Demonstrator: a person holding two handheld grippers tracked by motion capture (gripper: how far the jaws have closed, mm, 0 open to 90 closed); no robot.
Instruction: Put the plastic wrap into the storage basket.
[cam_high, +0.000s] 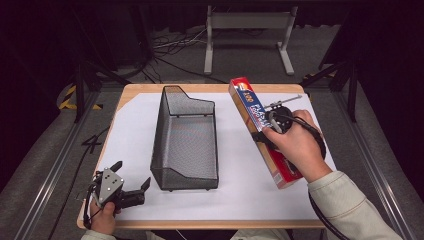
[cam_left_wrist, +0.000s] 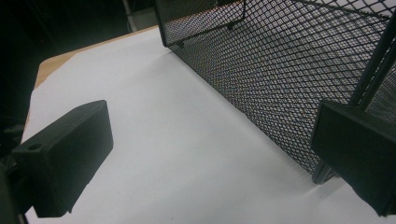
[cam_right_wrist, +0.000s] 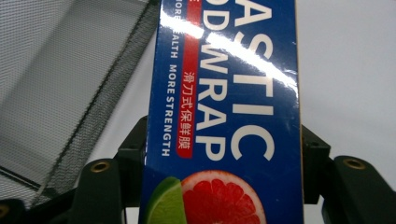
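The right gripper (cam_high: 264, 131) clamps the plastic-wrap box (cam_high: 261, 131) across its width; the left gripper (cam_high: 131, 181) rests wide and empty by the mesh basket (cam_high: 185, 137). Gripped off-centre, the long box could pivot or slip; it might then catch the basket's rim.

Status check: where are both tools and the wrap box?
Right tool clamped on plastic wrap box. Left tool open, idle by mesh basket. Basket empty, nothing blocking.

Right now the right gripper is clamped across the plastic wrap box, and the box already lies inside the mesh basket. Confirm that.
Not quite. The right gripper is clamped across the plastic wrap box, but the box is outside the mesh basket, to its right over the white sheet. The high view shows this.
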